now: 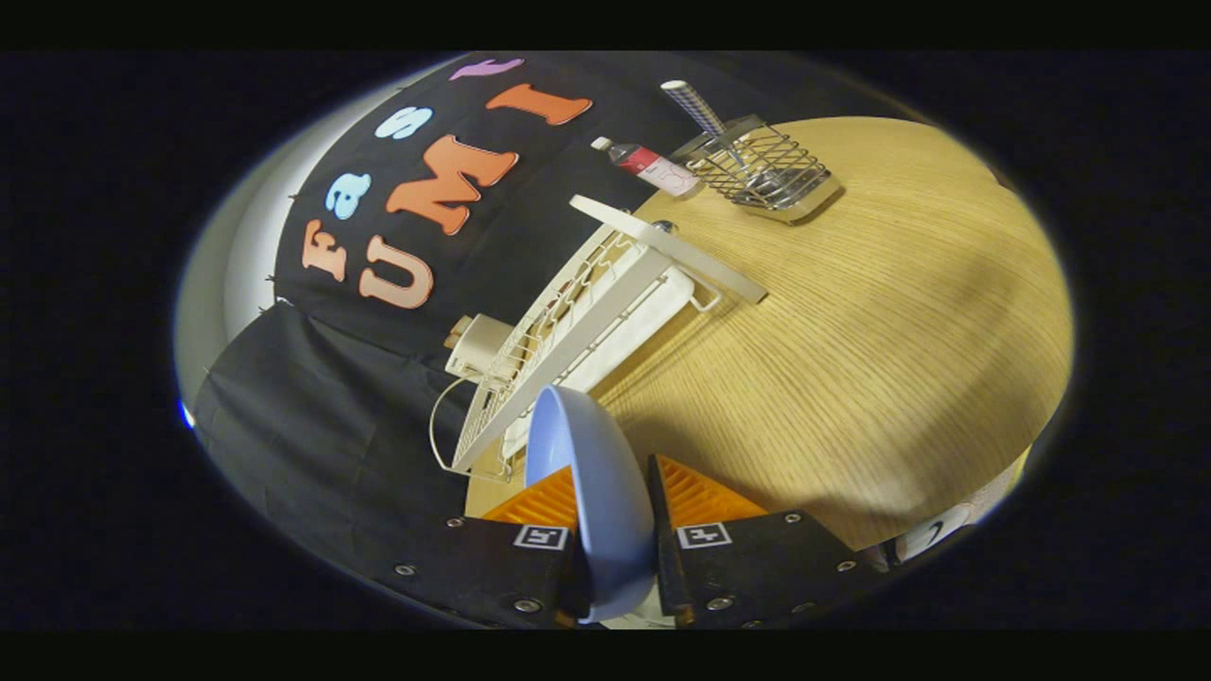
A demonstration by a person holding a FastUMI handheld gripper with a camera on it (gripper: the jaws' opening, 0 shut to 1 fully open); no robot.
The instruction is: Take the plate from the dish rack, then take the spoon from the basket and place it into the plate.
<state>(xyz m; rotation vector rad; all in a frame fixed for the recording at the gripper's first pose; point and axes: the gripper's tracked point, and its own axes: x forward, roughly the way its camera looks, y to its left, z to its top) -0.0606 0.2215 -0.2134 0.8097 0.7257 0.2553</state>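
- We see the claw [613,492] narrowed onto the blue plate [591,473], which stands on edge between both fingers, each pressing a face of it.
- Just ahead of the fingers lies the white dish rack [587,312] on the wooden table [851,359]; we make out no dishes in it.
- Well beyond the rack sits the wire basket [762,170], with the spoon [700,113] standing in it, handle slanting up out of the top.
- Beside the basket lies a small bottle [648,163] on its side.
- A white box [478,345] sits behind the rack.
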